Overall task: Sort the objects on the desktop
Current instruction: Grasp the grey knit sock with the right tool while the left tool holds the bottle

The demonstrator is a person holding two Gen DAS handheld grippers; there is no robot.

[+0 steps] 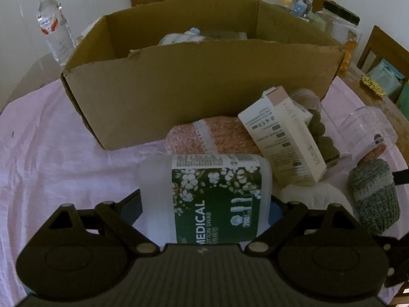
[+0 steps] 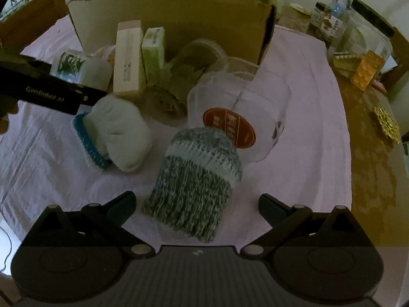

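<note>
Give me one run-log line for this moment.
left gripper: shut on translucent green-labelled cotton swab box | right gripper: open, around grey knitted sock | brown cardboard box: behind

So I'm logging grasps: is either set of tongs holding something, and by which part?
The left tongs grip the translucent plastic cotton swab box by its two sides; the right tongs are open, holding nothing.

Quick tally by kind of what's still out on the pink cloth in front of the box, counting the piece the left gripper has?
Knitted socks: 3 (pink, white with blue cuff, grey-green)
Cartons: 2 (white and pink, green)
Swab box: 1, between the left gripper's fingers
Clear plastic containers: 2 (red-labelled, one behind)
Total: 8
</note>
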